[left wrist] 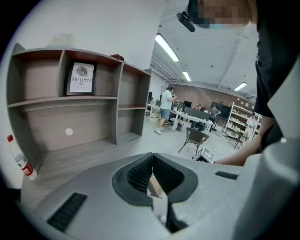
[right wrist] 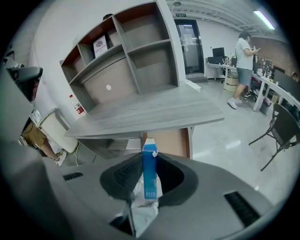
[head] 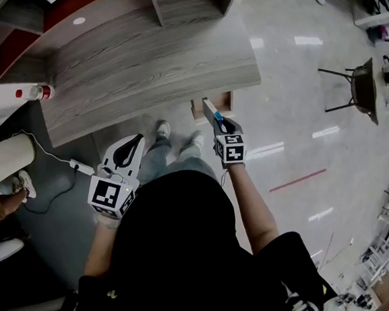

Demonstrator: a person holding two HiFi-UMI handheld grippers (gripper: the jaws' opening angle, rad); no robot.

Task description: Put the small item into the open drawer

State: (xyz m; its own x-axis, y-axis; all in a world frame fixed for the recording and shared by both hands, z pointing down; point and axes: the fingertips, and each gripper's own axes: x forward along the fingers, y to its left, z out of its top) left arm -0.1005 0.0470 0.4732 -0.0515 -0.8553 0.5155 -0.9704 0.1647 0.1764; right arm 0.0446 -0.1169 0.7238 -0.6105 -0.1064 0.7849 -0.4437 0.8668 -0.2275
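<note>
Item: small blue carton [right wrist: 149,176], upright, pinched betw. pads of right gripper [right wrist: 149,159]; top pokes past the jaw tips.
Right gripper: clamped on carton, pointed at drawer, not yet over it by my read.
Drawer [right wrist: 171,143]: open, brown wood, just under front edge of desk [right wrist: 150,112]; inside not visible.
Left gripper [left wrist: 152,157]: jaws pressed together, nothing in them, idle and low at person's left side.
Risk 1: carton is slim and tall, so a quick swing could pivot it in the pads.
Risk 2: desk edge overhangs drawer; too high an approach clips the carton top.
Risk 3: early release means it lands on the floor short of drawer.
</note>
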